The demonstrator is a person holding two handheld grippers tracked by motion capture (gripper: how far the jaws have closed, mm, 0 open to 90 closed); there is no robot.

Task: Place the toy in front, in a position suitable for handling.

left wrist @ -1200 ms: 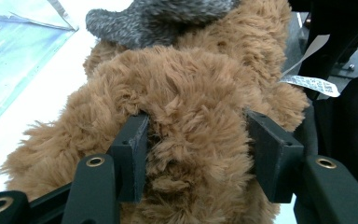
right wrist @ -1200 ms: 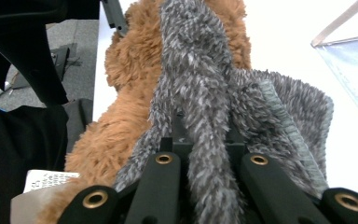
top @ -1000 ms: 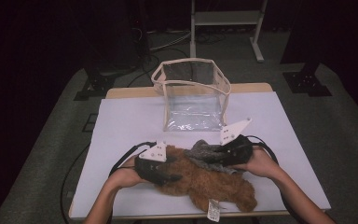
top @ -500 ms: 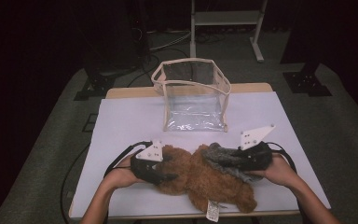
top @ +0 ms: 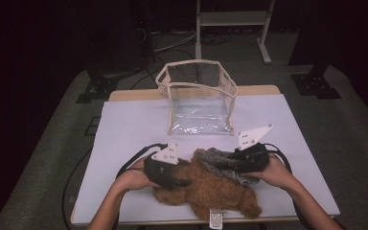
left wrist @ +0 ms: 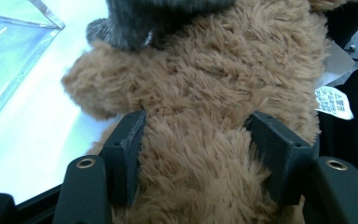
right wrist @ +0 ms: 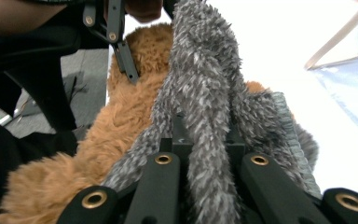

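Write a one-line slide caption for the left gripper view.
The left gripper clamps its fingers on a brown plush toy wearing a grey fuzzy garment, beside a clear bag.

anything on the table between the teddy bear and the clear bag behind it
Nothing visible: only bare white table lies between the brown teddy bear and the clear bag, whose open side faces the bear.

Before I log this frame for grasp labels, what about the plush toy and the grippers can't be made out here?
- Brown plush toy: face and limbs hidden in the high view under the grey fuzzy garment and both grippers.
- White tag: print too small to read in the left gripper view.
- Right gripper: jaw tips buried in grey fabric in the right gripper view.
- Left gripper: jaws press into the fur; their tips are sunk in it.
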